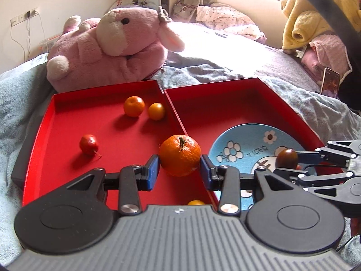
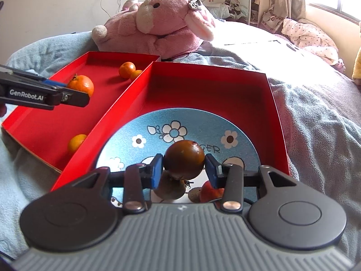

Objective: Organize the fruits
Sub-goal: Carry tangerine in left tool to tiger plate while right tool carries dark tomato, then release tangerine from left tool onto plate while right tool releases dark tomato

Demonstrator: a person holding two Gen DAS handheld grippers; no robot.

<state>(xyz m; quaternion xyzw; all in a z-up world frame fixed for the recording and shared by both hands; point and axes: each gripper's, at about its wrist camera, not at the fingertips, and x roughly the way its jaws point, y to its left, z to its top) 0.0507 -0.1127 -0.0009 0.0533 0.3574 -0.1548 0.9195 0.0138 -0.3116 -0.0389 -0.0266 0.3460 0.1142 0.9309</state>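
Left gripper [image 1: 180, 168]: fingers pinching large mandarin [image 1: 180, 155] over left red tray [image 1: 67, 117].
Right gripper [image 2: 183, 168]: fingers pinching dark brown fruit [image 2: 184, 160] above blue plate [image 2: 158, 122].
Blue plate: inside right red tray [image 2: 225, 85].

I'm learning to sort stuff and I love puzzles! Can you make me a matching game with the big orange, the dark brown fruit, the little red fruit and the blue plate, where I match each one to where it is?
Things:
1. big orange
2. dark brown fruit
3. little red fruit
4. blue plate

Places:
A. lying loose on the floor of the left red box
B. between the fingers of the right gripper
C. flat inside the right red box
D. between the fingers of the left gripper

Pairs: 1-D, 2-B, 3-A, 4-C
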